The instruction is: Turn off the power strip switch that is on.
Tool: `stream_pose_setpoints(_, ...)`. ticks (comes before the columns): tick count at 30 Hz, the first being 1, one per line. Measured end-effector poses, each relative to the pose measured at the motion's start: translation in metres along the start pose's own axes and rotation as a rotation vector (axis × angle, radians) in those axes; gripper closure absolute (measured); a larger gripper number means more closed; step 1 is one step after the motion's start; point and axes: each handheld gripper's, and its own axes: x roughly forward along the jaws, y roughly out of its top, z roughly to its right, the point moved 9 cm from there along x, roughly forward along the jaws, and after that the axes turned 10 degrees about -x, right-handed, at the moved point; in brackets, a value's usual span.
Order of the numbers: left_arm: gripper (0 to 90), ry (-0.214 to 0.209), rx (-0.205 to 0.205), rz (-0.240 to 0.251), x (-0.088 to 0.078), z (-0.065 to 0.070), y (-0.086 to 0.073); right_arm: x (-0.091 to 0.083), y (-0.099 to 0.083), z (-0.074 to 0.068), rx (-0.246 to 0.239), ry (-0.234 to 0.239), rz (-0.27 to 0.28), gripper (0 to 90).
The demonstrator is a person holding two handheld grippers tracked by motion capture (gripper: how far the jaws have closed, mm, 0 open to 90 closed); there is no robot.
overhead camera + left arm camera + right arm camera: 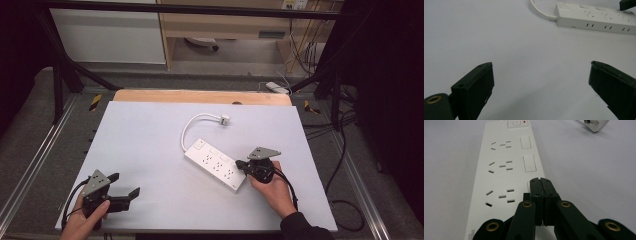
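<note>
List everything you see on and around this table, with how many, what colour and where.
power strip: one, white, table middle, under right gripper's tips
cord: one, white, loops off the strip's far end
plug: one, white, cord's end, far side
table: one, pale grey top
cables: several, black, floor at right
left gripper: one, black, near left corner, jaws open
right gripper: one, black, jaws shut, tips on the strip's near end
hands: two, holding the grippers
</note>
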Motion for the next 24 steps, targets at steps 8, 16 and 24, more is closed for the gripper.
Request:
stream_pose_setpoints(8,6.1,0.0,0.002,-0.004,0.0003,0.0002,-0.0005,0.0004,-0.0001,0.0007,0.001,0.0,0.001,89.1)
stream_pose_setpoints(16,6.2,0.003,0.004,-0.007,0.0005,0.0001,-0.0009,0.0006,-0.0003,0.0009,0.002,-0.002,0.005,89.4)
stream_pose_setpoints(24,6.2,0.002,0.007,-0.009,0.0008,0.0007,-0.0013,0.0009,-0.0008,0.0007,-0.001,-0.002,0.014,89.9)
